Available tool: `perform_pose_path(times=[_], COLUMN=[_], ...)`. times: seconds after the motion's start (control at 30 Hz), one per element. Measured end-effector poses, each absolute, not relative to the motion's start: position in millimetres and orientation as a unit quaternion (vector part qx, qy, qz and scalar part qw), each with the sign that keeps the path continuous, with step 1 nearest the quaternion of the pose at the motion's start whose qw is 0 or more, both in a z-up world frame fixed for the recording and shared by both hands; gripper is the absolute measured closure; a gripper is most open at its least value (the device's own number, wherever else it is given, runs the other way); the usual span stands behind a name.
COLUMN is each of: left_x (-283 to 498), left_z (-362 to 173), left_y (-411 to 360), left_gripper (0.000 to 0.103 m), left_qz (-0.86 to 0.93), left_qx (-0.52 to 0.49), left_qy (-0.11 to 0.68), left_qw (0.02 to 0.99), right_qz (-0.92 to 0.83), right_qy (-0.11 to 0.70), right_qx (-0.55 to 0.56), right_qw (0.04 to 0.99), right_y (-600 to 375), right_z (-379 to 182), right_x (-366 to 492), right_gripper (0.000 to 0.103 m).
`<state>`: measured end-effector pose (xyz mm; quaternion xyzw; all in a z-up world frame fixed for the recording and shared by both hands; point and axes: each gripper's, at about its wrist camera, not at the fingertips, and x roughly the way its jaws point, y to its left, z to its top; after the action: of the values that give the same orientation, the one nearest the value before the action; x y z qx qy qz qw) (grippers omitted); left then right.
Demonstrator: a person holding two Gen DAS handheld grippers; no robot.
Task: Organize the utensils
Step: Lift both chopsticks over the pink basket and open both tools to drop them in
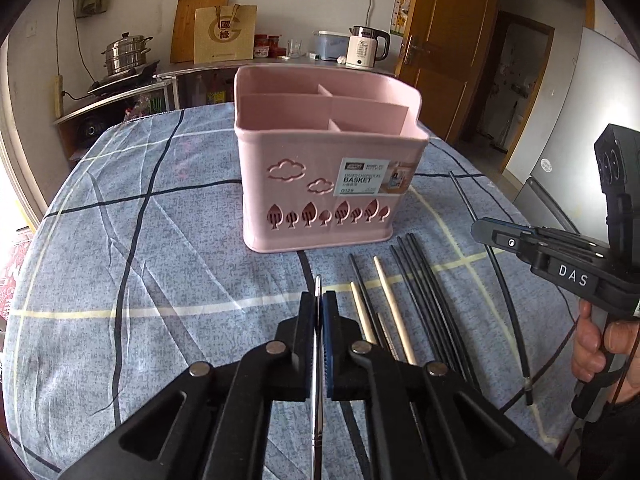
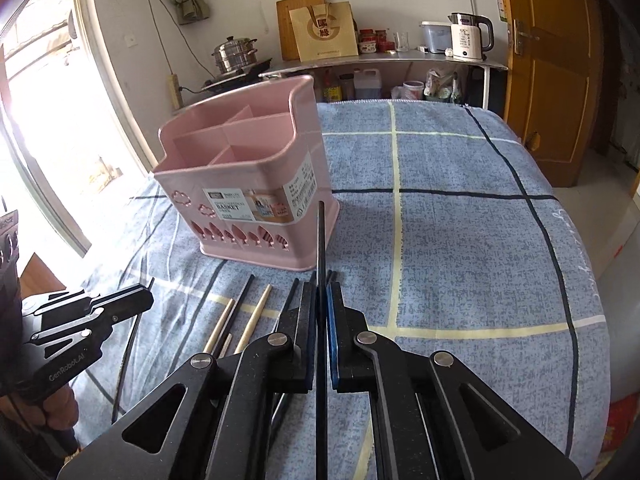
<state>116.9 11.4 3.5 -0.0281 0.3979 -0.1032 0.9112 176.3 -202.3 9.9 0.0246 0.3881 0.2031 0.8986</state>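
Observation:
A pink chopstick basket (image 1: 328, 176) with several empty compartments stands upright on the table; it also shows in the right wrist view (image 2: 244, 196). My left gripper (image 1: 319, 298) is shut on a thin metal chopstick (image 1: 318, 400), held just in front of the basket. My right gripper (image 2: 320, 292) is shut on a black chopstick (image 2: 321, 248) that points up toward the basket's right corner. Several black chopsticks (image 1: 424, 280) and pale wooden chopsticks (image 1: 390, 304) lie on the cloth between the grippers; they also show in the right wrist view (image 2: 256, 312).
A blue checked cloth (image 1: 140, 240) covers the round table. A long black chopstick (image 1: 496, 272) lies apart at the right. Behind stand a counter with a steel pot (image 1: 126, 54), a paper bag (image 1: 224, 34) and a kettle (image 1: 366, 52), and a wooden door (image 1: 444, 40).

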Motion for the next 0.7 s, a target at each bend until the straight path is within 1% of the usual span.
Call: perform_pose_path(times=[0.33, 0.7], left_x=[97.1, 90.0], left_z=[61.1, 94.0], left_y=[16.5, 19.8], left_gripper=[0.099, 0.099], left_qz=[-0.128, -0.138], left_qx=[-0.032, -0.028], left_qy=[0.344, 0.318], left_qw=[0.930, 0.938], right_qz=[0.224, 0.233], right_qy=[0.324, 0.280], right_qx=[0.038, 0.032], right_qw=[0.918, 0.931], right_y=[-210.5, -213.1], right_z=[59.4, 95.1], right_x=[149.0, 127.5], right_gripper=[0.098, 0.098])
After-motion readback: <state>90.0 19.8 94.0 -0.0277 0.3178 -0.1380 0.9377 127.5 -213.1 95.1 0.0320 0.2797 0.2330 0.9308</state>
